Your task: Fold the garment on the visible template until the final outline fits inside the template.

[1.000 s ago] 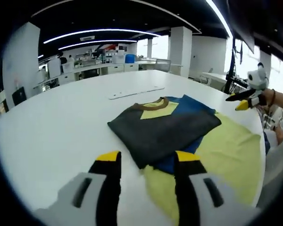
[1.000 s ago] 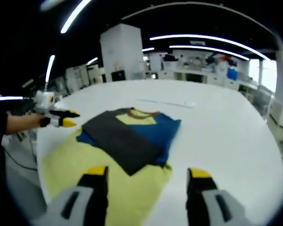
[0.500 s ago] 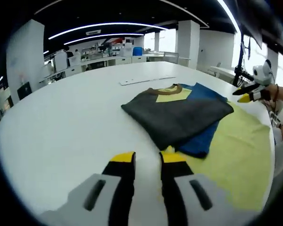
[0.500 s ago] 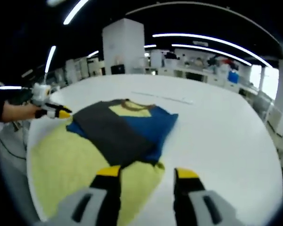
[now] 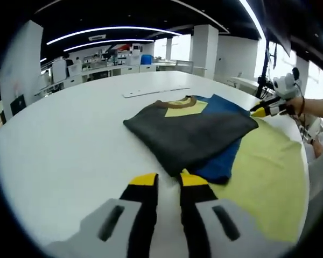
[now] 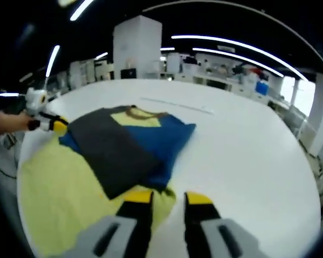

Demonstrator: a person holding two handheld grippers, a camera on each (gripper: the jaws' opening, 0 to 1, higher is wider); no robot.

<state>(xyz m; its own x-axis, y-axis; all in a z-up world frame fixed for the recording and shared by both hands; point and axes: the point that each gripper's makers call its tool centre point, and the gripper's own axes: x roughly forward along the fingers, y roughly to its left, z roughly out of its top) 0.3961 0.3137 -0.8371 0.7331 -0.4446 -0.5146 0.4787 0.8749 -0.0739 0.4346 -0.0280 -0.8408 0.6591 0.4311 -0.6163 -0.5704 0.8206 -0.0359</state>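
Note:
A folded garment [image 5: 188, 134] [image 6: 124, 145], dark grey over blue with a yellow patch under a brown collar, lies on a pale yellow template [image 5: 264, 177] [image 6: 59, 183] on a white table. My left gripper [image 5: 168, 180] has its jaws drawn almost together just short of the garment's near blue corner, with nothing seen between them. In the right gripper view it [image 6: 53, 124] sits at the garment's left edge. My right gripper [image 6: 168, 198] is narrowed to a slit at the blue corner. In the left gripper view it [image 5: 261, 111] touches the garment's right edge.
The white table [image 5: 59, 140] [image 6: 247, 156] spreads wide around the template. A thin white strip [image 5: 156, 92] [image 6: 177, 106] lies beyond the collar. A person's hand [image 5: 312, 105] holds the far gripper. Desks and pillars stand in the background.
Both grippers' jaws have drawn together from open to nearly touching. Each gripper has moved in toward the garment's edge. The garment has not changed shape.

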